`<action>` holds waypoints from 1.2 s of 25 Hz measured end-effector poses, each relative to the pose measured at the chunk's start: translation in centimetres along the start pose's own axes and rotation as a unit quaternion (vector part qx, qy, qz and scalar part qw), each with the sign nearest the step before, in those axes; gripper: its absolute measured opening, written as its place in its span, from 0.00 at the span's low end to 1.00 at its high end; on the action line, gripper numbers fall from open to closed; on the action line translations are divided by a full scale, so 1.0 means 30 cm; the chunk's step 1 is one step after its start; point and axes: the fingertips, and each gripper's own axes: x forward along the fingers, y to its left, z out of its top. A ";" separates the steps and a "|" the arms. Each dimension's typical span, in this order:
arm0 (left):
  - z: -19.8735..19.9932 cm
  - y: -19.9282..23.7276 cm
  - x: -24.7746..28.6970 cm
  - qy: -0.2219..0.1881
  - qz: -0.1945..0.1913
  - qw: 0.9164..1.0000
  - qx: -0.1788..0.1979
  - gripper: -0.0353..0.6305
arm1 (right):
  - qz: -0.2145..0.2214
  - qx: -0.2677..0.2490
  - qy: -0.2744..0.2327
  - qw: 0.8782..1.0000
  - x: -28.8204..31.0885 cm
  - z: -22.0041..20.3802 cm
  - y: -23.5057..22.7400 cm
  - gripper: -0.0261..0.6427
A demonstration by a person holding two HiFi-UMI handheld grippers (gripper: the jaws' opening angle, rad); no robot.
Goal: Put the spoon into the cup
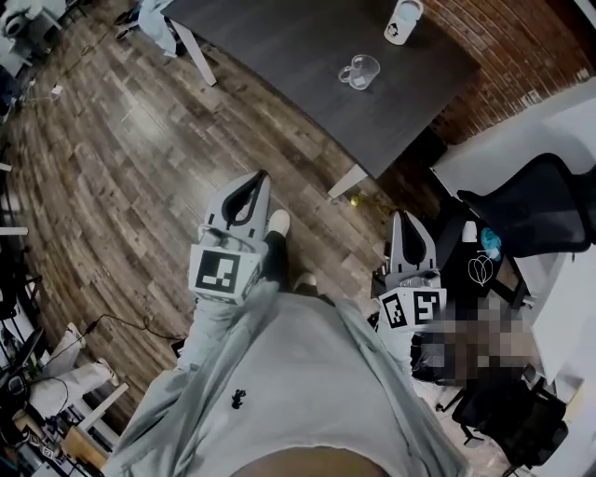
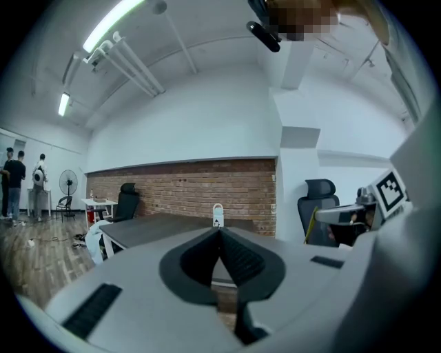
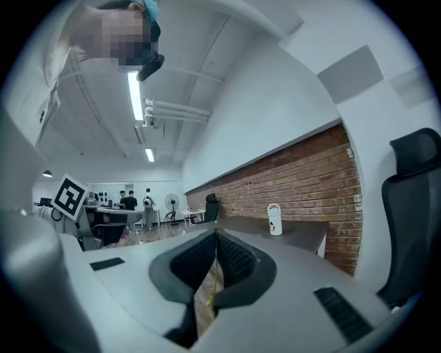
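A clear glass cup (image 1: 361,71) stands on the dark table (image 1: 279,56), with a white bottle (image 1: 403,20) beyond it near the far edge. No spoon can be made out in any view. Both grippers hang over the wooden floor, short of the table and pointing toward it. My left gripper (image 1: 253,179) is shut with nothing between its jaws, and my right gripper (image 1: 407,217) is shut and empty too. In the left gripper view the closed gripper (image 2: 220,232) lines up with the white bottle (image 2: 218,215). In the right gripper view the closed gripper (image 3: 216,233) sits left of the bottle (image 3: 275,219).
A black office chair (image 1: 540,210) stands at the right beside a brick wall (image 1: 512,47). A white table leg (image 1: 346,181) and a small yellow object (image 1: 355,199) are on the floor ahead. Several people (image 2: 14,180) stand far off at the left.
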 end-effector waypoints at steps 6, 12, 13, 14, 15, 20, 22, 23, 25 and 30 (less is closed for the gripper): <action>0.073 0.151 0.256 -0.010 -0.020 1.000 0.000 0.08 | -0.013 -0.004 -0.014 1.000 0.281 0.066 -0.053 0.07; 0.095 0.309 0.409 -0.010 -0.033 0.999 0.000 0.08 | -0.035 -0.006 -0.016 0.999 0.476 0.092 -0.072 0.07; 0.098 0.326 0.430 -0.008 -0.036 0.999 -0.003 0.08 | -0.040 -0.005 -0.015 0.999 0.497 0.092 -0.078 0.07; 0.100 0.343 0.449 -0.007 -0.040 0.999 -0.005 0.08 | -0.046 -0.005 -0.014 0.999 0.516 0.091 -0.082 0.07; 0.099 0.360 0.466 -0.006 -0.043 0.999 -0.005 0.08 | -0.051 -0.005 -0.013 0.999 0.533 0.091 -0.086 0.07; 0.075 0.432 0.528 -0.003 -0.059 0.998 -0.002 0.08 | -0.075 -0.004 -0.013 0.997 0.610 0.090 -0.095 0.07; 0.058 0.443 0.545 0.006 -0.066 0.998 -0.006 0.08 | -0.082 -0.003 -0.011 0.997 0.632 0.083 -0.099 0.07; 0.048 0.447 0.553 0.009 -0.068 0.998 -0.007 0.08 | -0.084 -0.003 -0.008 0.996 0.643 0.077 -0.100 0.07; 0.023 0.456 0.574 0.019 -0.072 0.997 -0.010 0.08 | -0.087 -0.001 0.000 0.996 0.663 0.063 -0.104 0.07; 0.002 0.478 0.667 0.030 -0.075 0.997 -0.019 0.08 | -0.093 0.002 0.011 0.996 0.735 0.045 -0.162 0.07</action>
